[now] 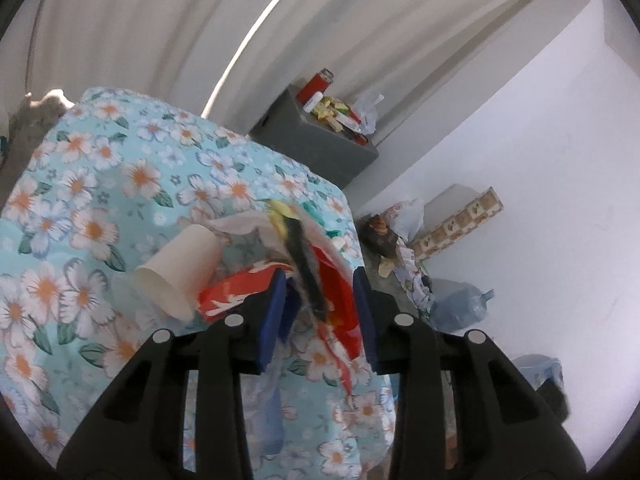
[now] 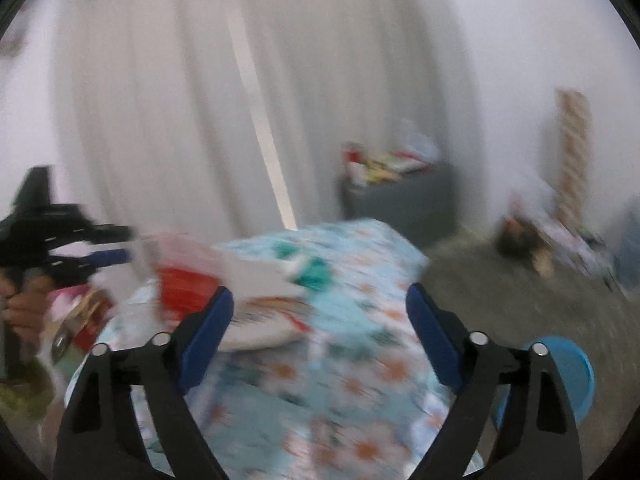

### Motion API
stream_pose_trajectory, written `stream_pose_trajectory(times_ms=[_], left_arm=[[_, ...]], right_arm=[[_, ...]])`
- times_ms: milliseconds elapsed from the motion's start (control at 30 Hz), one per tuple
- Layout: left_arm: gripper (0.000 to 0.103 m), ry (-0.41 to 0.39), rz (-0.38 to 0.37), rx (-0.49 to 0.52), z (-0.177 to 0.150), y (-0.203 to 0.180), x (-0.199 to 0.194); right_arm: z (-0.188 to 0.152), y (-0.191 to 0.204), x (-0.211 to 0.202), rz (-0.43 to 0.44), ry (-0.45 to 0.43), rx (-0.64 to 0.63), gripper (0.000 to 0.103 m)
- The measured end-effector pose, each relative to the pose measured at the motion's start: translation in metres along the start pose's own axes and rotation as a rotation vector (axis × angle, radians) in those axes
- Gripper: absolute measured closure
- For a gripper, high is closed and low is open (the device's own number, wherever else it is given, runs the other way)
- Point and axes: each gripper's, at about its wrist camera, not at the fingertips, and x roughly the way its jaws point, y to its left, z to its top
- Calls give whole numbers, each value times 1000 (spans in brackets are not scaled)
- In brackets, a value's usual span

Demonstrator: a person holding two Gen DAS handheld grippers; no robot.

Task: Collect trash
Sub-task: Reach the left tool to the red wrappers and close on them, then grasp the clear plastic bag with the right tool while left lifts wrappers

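— Wrappers [image 1: 320,280], red and yellow ones bunched with tissue, sit at the tablecloth's [image 1: 80,184] right edge, between the left gripper's [image 1: 320,308] part-spread pads; whether they pinch yet, I can't tell.
— And the paper cup [image 1: 180,268]?
— Lying just left, untouched. The loose bundle could slide out and drop off the edge.
— Right gripper [image 2: 320,336]?
— Spread wide, empty, over the cloth; its view is blurred.

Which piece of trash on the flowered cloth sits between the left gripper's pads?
The red wrapper, between the left gripper pads; the paper cup lies outside them.
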Motion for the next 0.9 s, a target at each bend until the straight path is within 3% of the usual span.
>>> stream_pose_trajectory(times_ms=[167, 400, 533, 633, 900], left_arm=[[73, -32, -3, -8, -2, 20, -15], [74, -42, -19, -18, -7, 39, -20], [74, -35, -35, -12, -8, 42, -19], [74, -31, -55, -1, -9, 40, -18], [74, -1, -120, 59, -19, 20, -9]], right_arm=[[18, 53, 33, 152, 7, -183, 30], [30, 85, 91, 185, 132, -302, 46], [36, 87, 103, 183, 186, -252, 72], [39, 73, 105, 200, 207, -145, 92], [39, 38, 87, 263, 212, 82, 97]])
